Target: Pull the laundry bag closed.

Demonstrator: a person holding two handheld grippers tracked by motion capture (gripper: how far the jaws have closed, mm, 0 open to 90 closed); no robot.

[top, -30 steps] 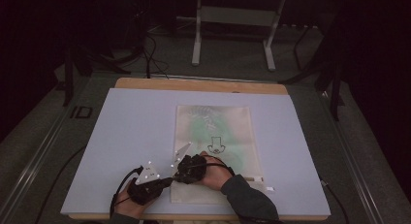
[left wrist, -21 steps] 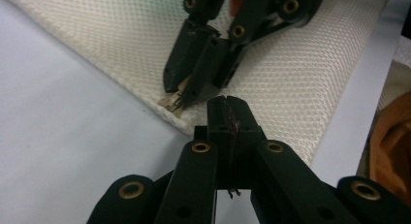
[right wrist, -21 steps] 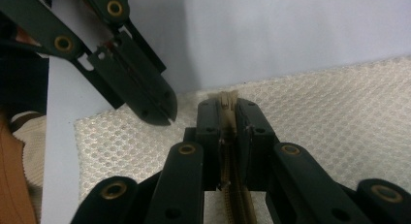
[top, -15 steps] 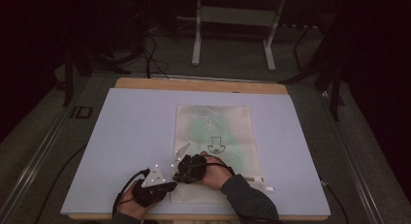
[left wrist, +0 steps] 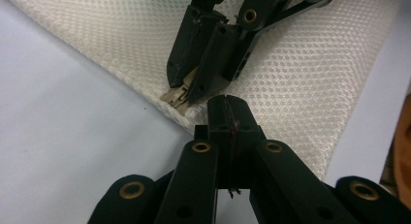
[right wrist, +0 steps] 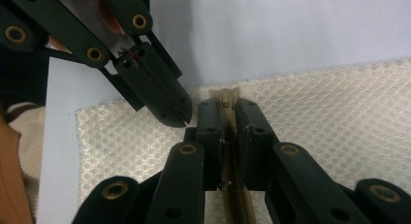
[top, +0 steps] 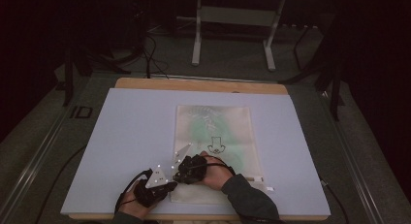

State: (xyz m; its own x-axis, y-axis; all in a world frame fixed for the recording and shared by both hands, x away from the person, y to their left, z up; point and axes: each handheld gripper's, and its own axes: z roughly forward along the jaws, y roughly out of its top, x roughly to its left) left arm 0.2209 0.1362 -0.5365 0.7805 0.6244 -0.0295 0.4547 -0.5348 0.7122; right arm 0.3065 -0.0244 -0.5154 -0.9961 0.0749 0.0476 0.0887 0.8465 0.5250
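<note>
A white mesh bag [top: 213, 132] with a green print inside lies flat on the pale board [top: 135, 136]. Its beige zipper [right wrist: 231, 204] runs along the near edge. My right gripper [top: 178, 177] is shut on the zipper pull [left wrist: 180, 95] at the bag's near left corner. My left gripper [top: 170, 185] comes in from the left, jaws shut on the mesh edge [left wrist: 271, 103] right beside that corner. In the right gripper view the left gripper's tip [right wrist: 180, 118] rests on the mesh next to my own jaws. In the left gripper view the right gripper [left wrist: 196, 88] sits just ahead.
The board lies on a wooden table whose edge [top: 194, 84] shows at the back. A metal stand [top: 196, 40] and cables are on the dark floor beyond. A small white tag [top: 269, 188] lies near the bag's near right corner.
My left gripper has slid a little to the right, closing up against the right gripper at the bag's corner. The right hand and the bag have stayed put.
</note>
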